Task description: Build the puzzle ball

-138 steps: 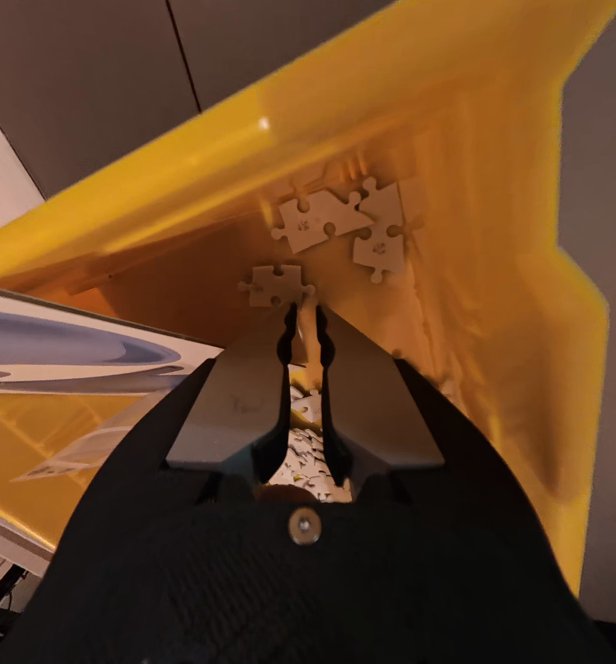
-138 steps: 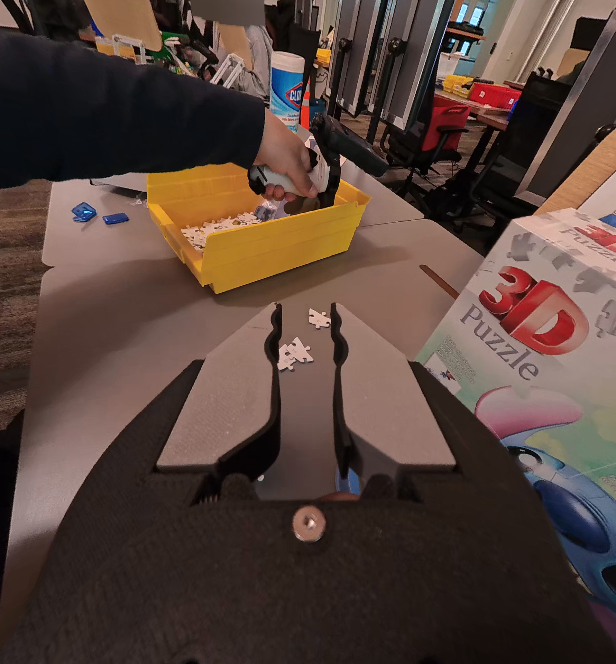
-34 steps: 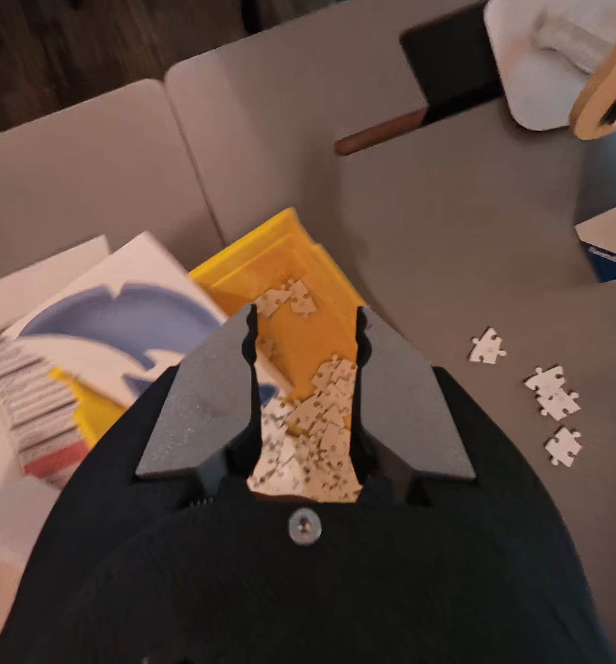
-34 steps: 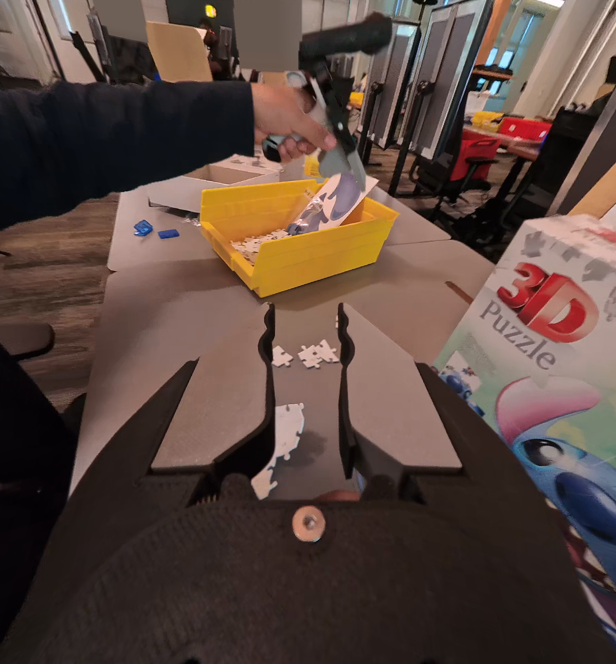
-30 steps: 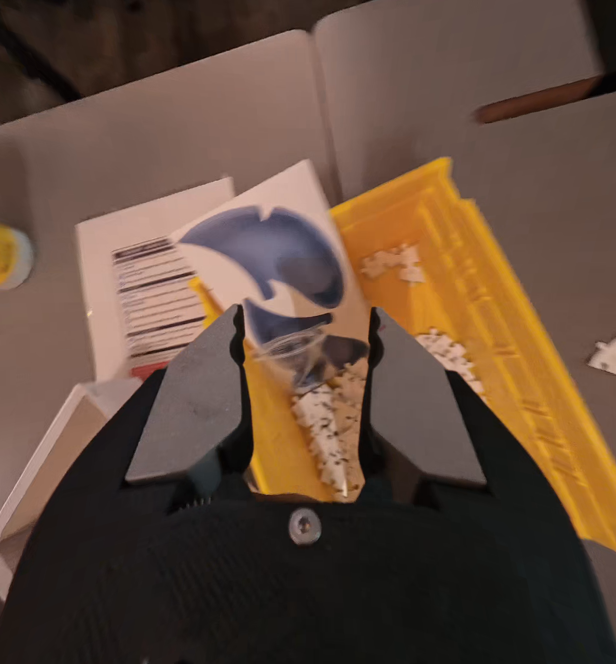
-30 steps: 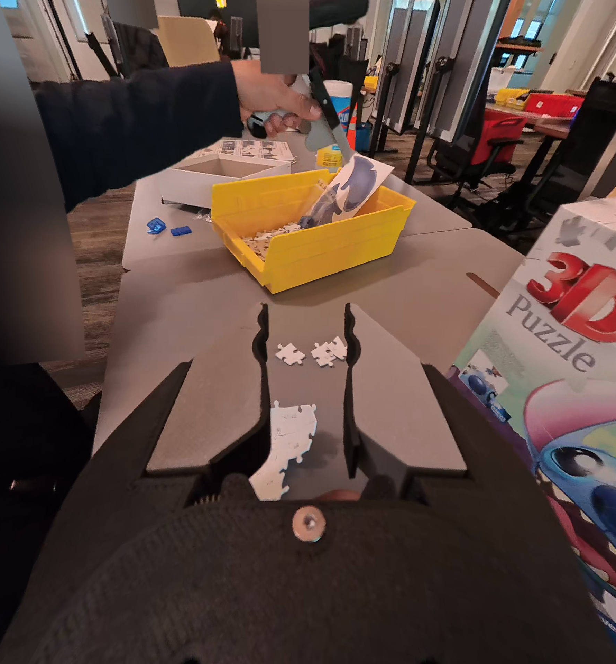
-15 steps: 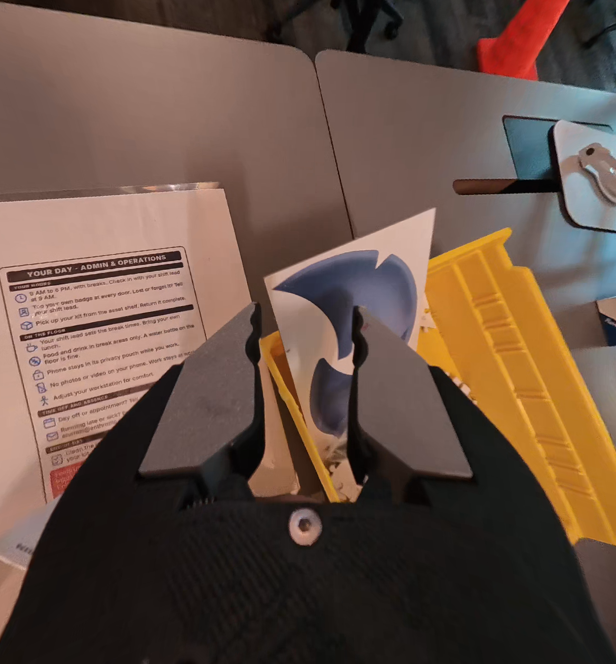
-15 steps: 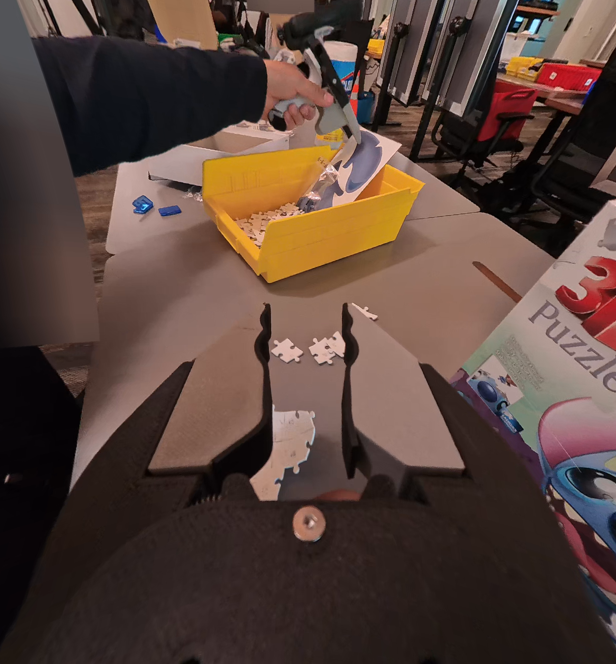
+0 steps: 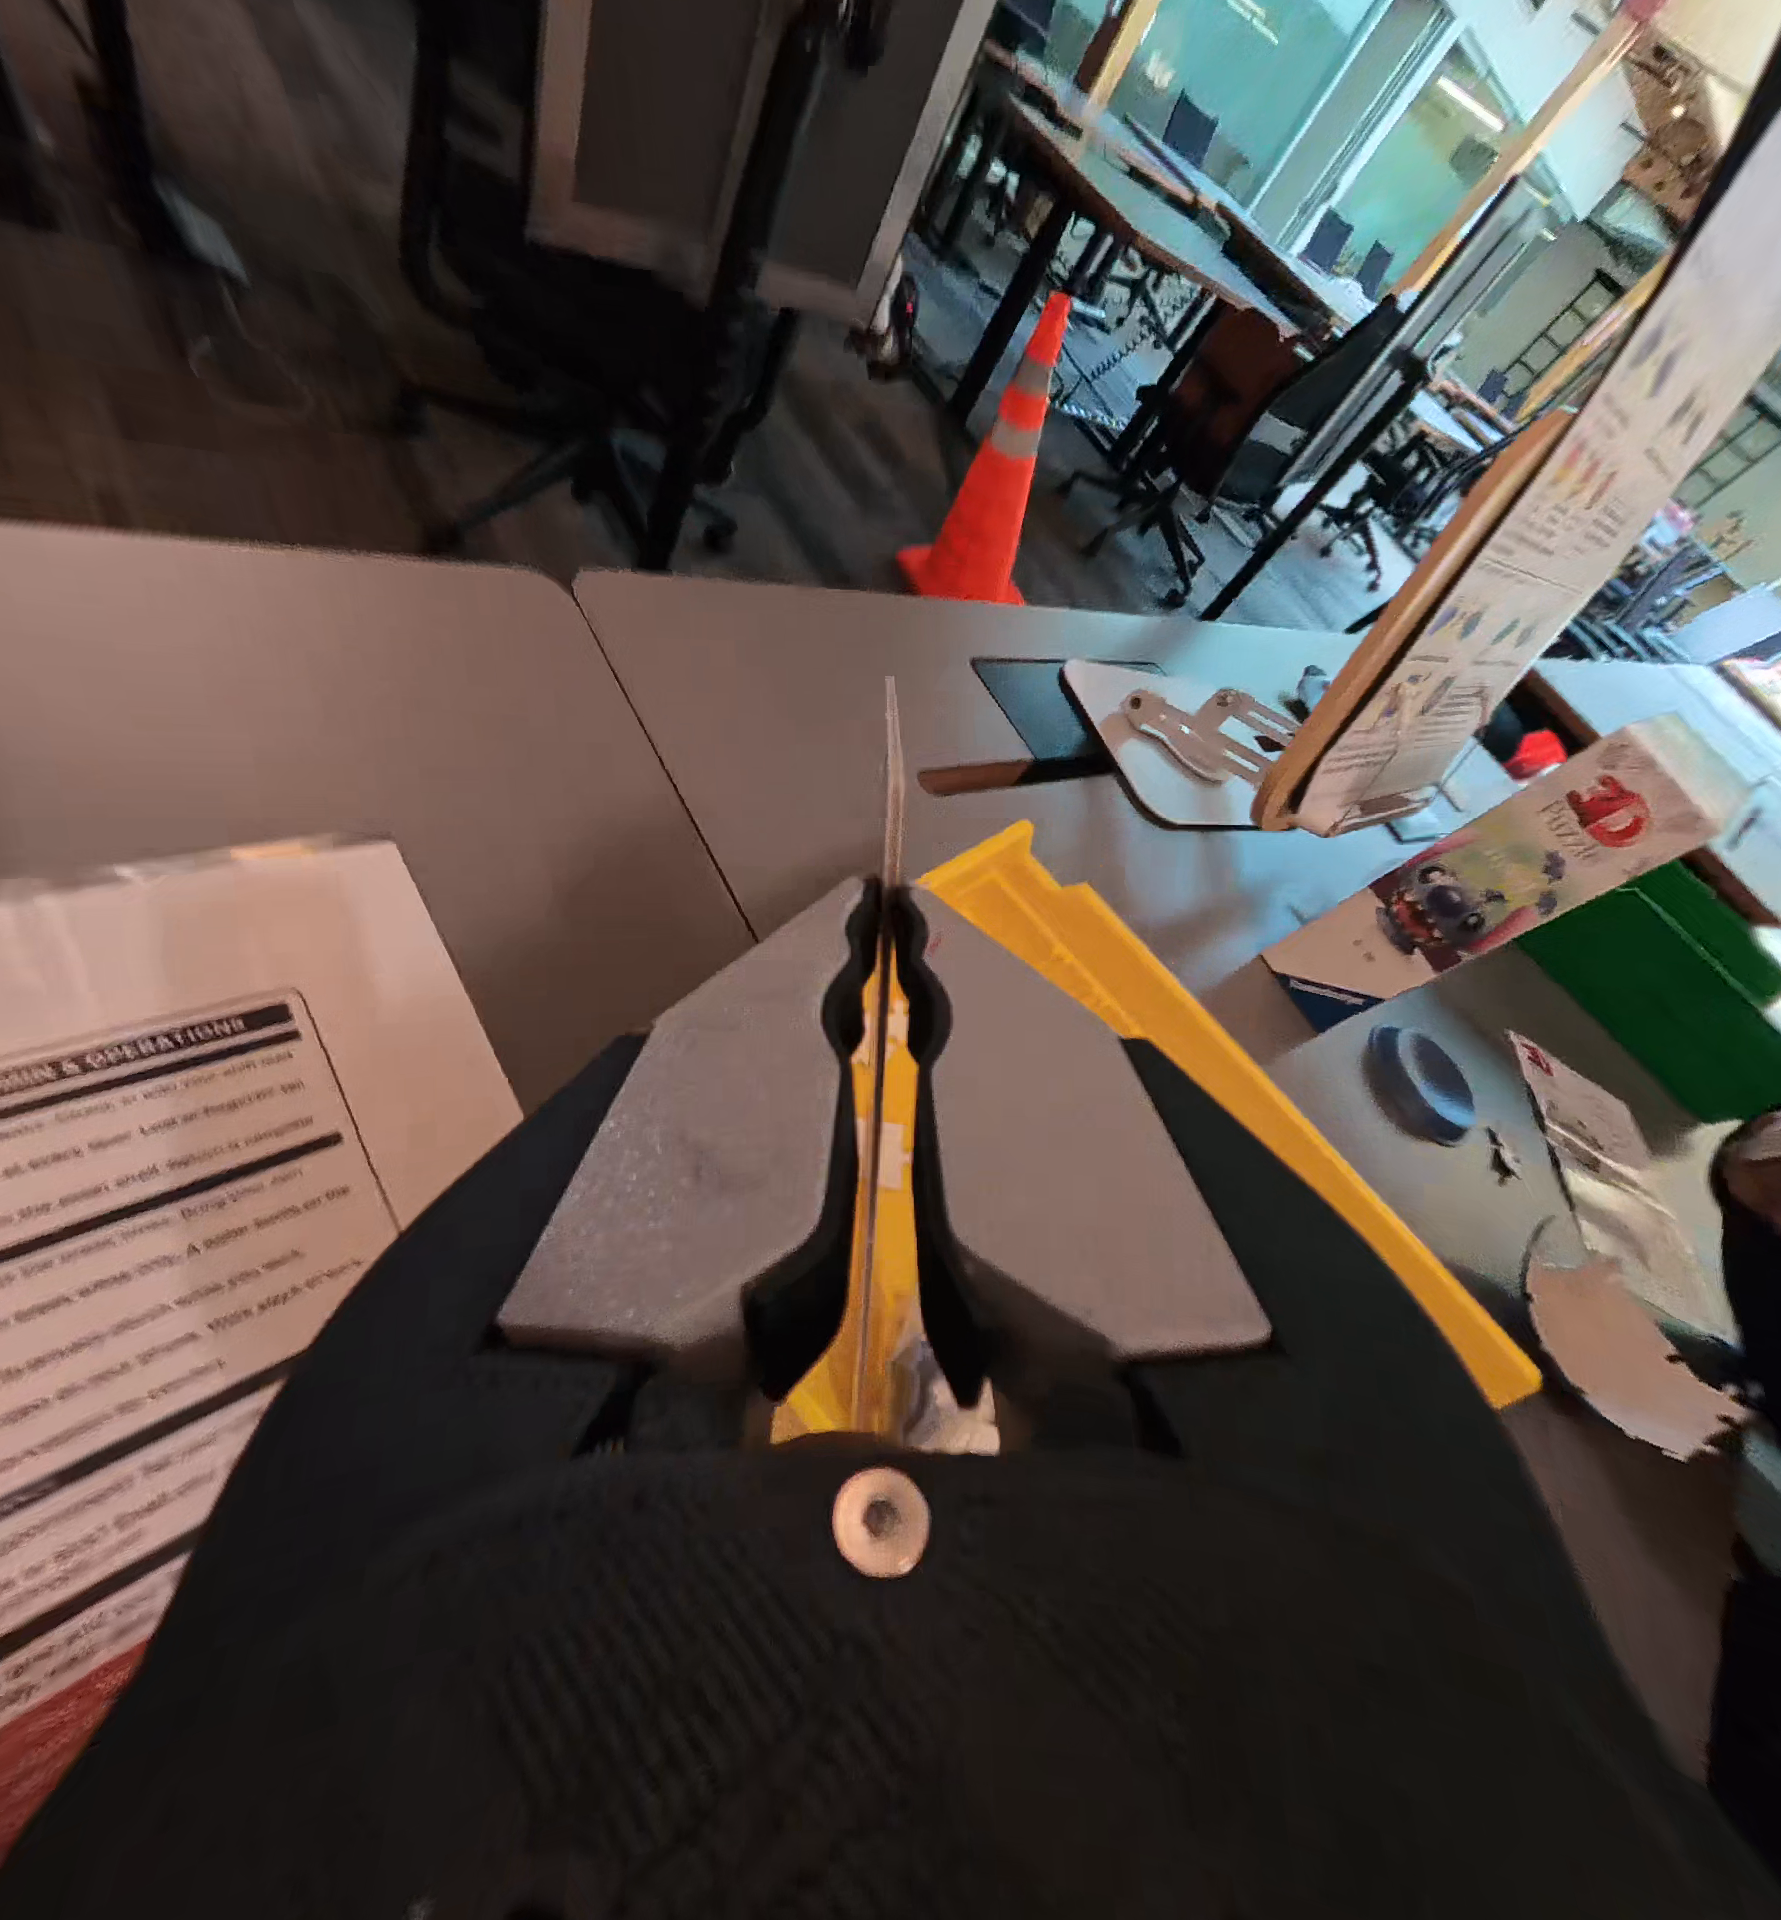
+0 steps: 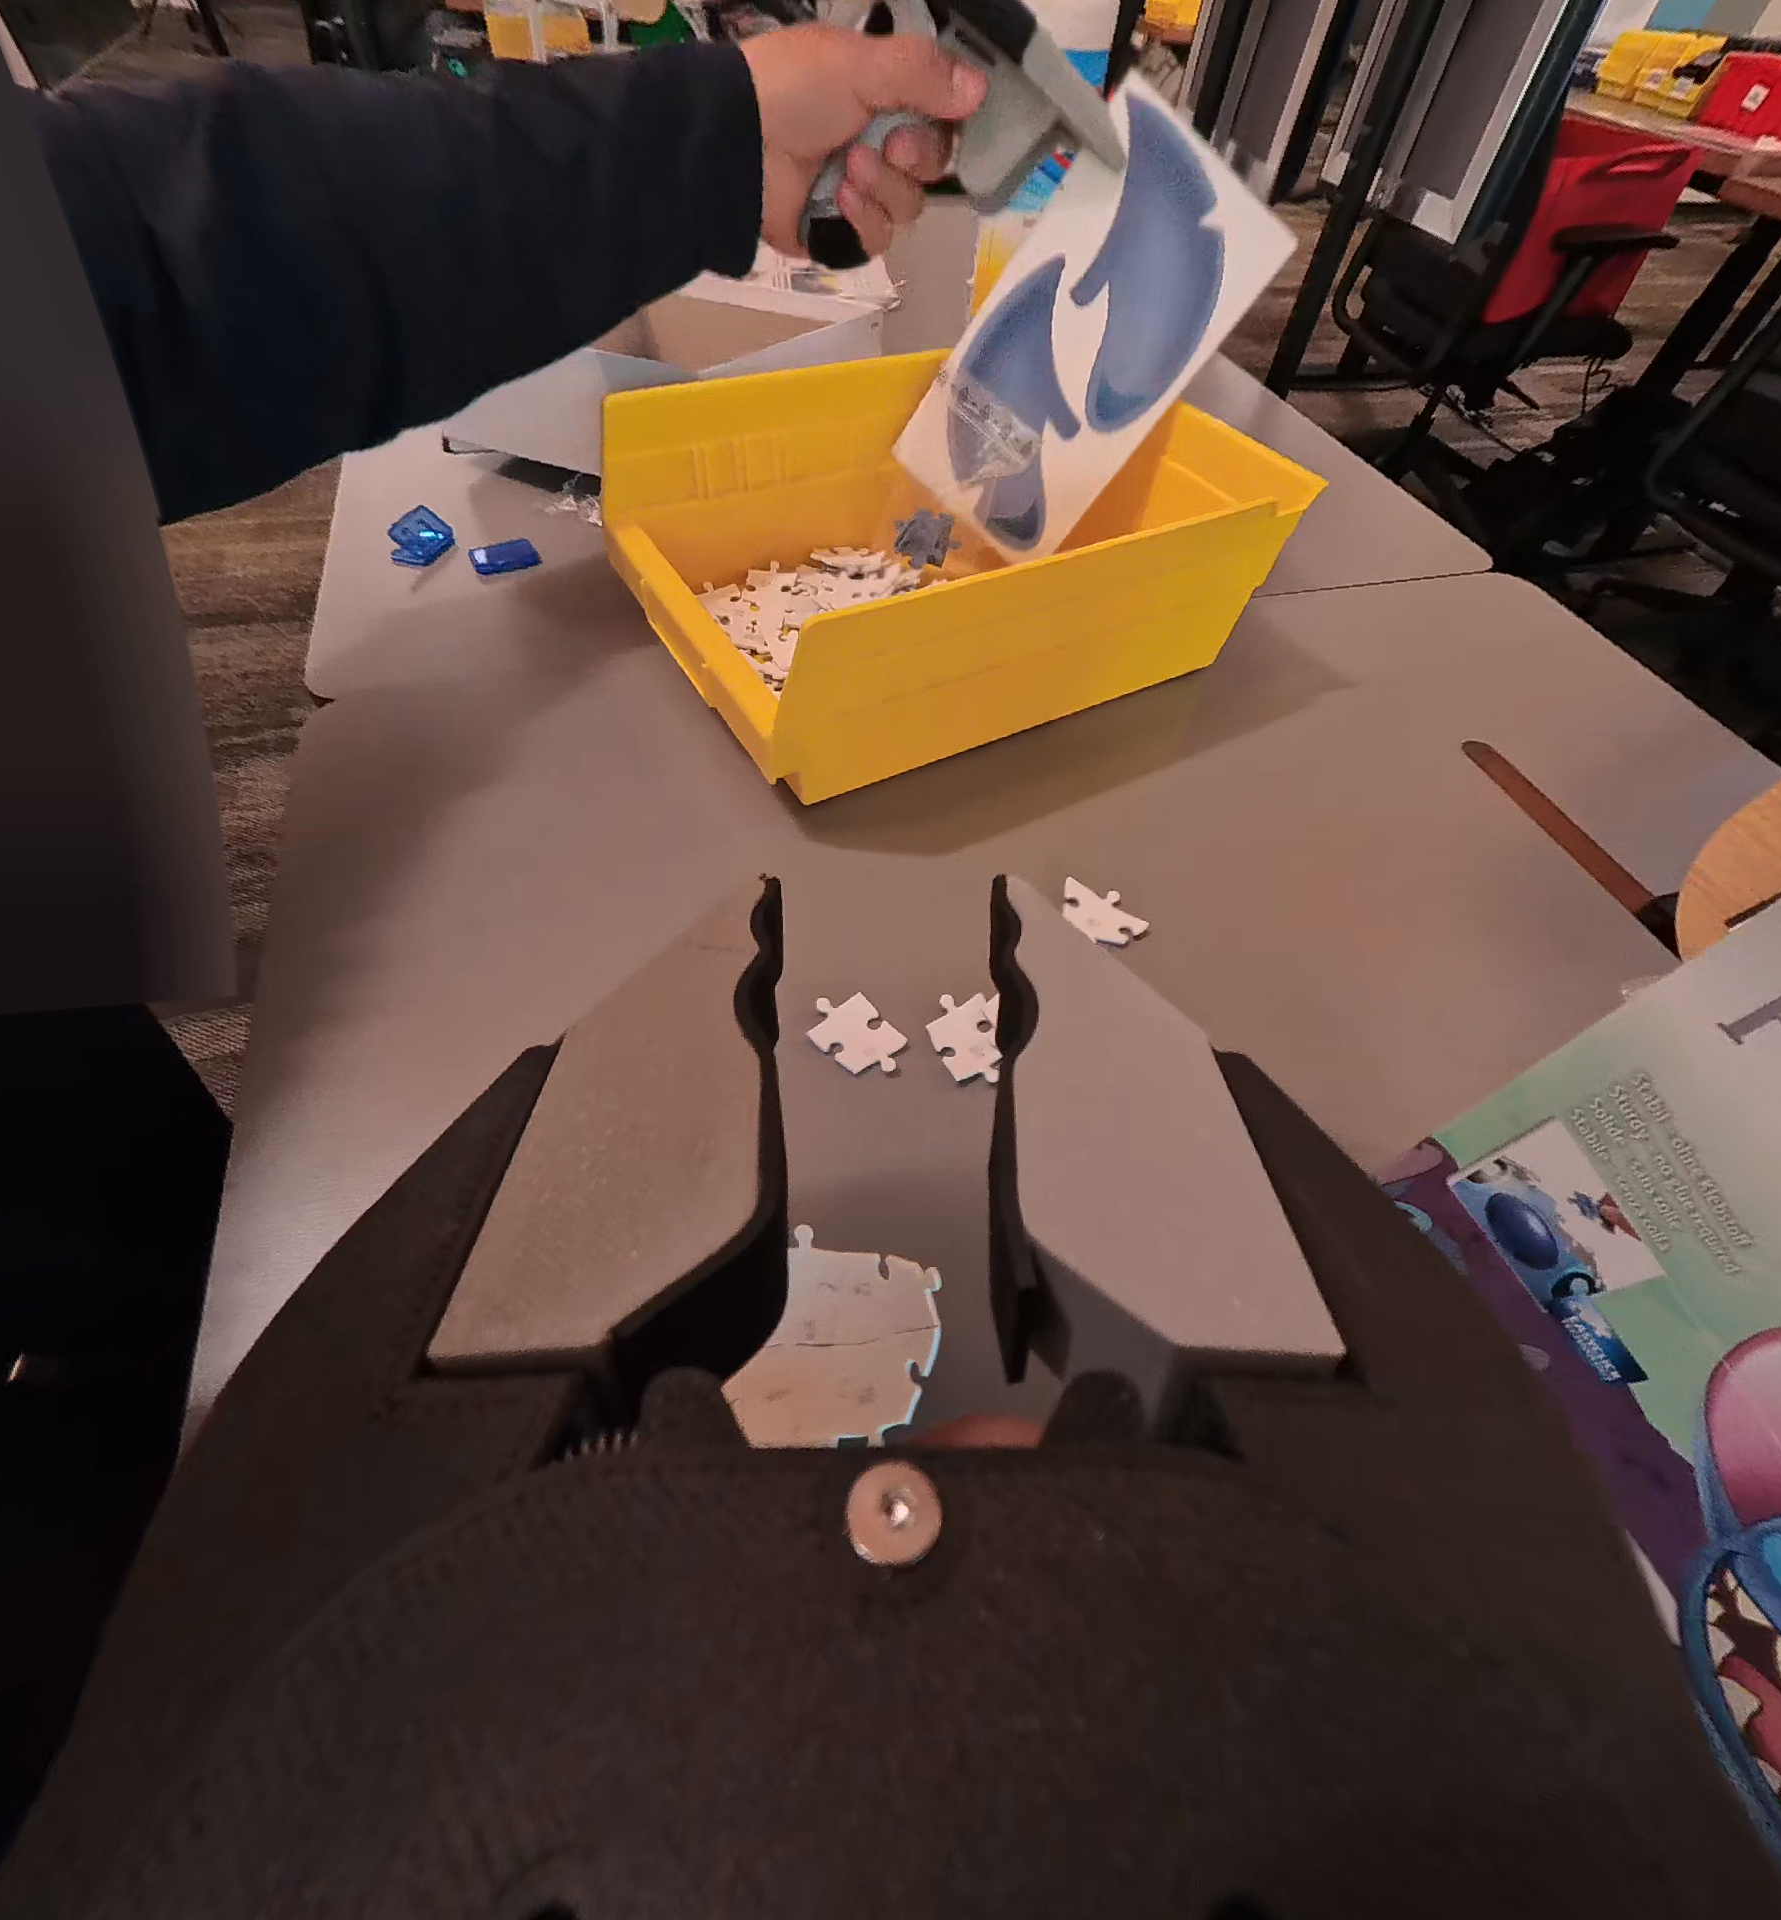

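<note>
Two grey tables [image 10: 1281, 883] met at a seam, and the work lay spread across them. At the right edge of the right wrist view stood the big puzzle box [image 10: 1644, 1299], printed with a blue cartoon creature; the left wrist view showed the same box [image 9: 1488, 883] farther off, beside a leaning board. Next in size came the yellow bin [image 10: 969, 644], open at the top, with a heap of white puzzle pieces [image 10: 792, 603] on its floor. Beyond it sat a shallow white box, only partly visible.

Above the bin a person's hand [image 10: 844, 125], in a dark sleeve, held the left gripper [image 10: 1062, 114], whose jaws were pressed together on the top edge of a white card with blue shapes [image 10: 1094, 332]. The card hung tilted, its lower corner inside the bin. What looked like a clear plastic bag clung to its lower part, though blur made that uncertain. In the left wrist view the card [image 9: 891, 790] showed edge-on, rising between the closed tips of the left gripper [image 9: 888, 914].

The right gripper [image 10: 881, 914] hovered low over the table with its jaws spread and nothing between them. Under it lay a curved assembled section of the puzzle ball [image 10: 844, 1351], white side up. Ahead lay three loose groups: a single piece [image 10: 855, 1029], a joined pair [image 10: 969, 1034] and another piece [image 10: 1104, 914]. Two small blue plastic parts [image 10: 450, 542] rested left of the bin.
</note>
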The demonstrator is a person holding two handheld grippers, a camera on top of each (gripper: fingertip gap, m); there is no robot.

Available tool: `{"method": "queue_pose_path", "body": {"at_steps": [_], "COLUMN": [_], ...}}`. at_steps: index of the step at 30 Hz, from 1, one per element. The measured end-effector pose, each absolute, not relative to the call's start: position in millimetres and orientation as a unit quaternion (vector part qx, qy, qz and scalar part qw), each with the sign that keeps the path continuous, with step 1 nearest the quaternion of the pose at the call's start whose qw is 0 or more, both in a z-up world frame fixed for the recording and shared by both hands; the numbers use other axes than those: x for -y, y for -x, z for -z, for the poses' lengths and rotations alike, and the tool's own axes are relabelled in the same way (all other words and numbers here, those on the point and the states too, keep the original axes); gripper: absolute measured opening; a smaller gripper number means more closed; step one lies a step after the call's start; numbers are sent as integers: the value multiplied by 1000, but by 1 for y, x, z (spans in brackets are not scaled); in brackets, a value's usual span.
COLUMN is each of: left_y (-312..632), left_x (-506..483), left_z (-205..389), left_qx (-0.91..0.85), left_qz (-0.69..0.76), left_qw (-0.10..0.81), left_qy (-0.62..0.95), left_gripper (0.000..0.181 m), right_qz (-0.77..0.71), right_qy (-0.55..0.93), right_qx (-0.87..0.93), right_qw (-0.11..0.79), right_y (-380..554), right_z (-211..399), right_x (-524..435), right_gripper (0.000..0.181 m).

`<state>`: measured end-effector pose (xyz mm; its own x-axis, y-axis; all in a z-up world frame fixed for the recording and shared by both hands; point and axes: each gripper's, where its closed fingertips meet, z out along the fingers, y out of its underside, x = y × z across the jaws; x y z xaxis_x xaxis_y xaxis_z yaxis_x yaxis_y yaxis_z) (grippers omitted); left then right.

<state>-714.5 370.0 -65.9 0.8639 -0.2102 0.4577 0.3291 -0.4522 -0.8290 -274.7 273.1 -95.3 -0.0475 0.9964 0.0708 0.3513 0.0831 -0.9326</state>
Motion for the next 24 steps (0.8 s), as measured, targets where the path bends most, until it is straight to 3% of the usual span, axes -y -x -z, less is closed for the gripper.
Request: {"method": "queue_pose_path", "body": {"at_steps": [4, 10, 23, 24], "left_y": [708, 688, 692, 693], "left_x": [-362, -373, -366, -365], "left_z": [36, 40, 68, 79], "left_qx": [-14, -116, -72, -71], "left_qz": [211, 82, 134, 131], "left_qw": [558, 584, 583, 560], "left_qy": [803, 799, 798, 815], "left_gripper": [0, 0, 0, 8], "right_qz": [-404, -417, -414, -414], "right_qy": [556, 553, 545, 545], "right_qx": [601, 593, 595, 596], "right_qw": [408, 411, 421, 421], "right_y": [273, 273, 265, 265], "right_z": [94, 90, 87, 87], "right_x": [-271, -267, -267, -267], "right_gripper": [36, 35, 34, 33]}}
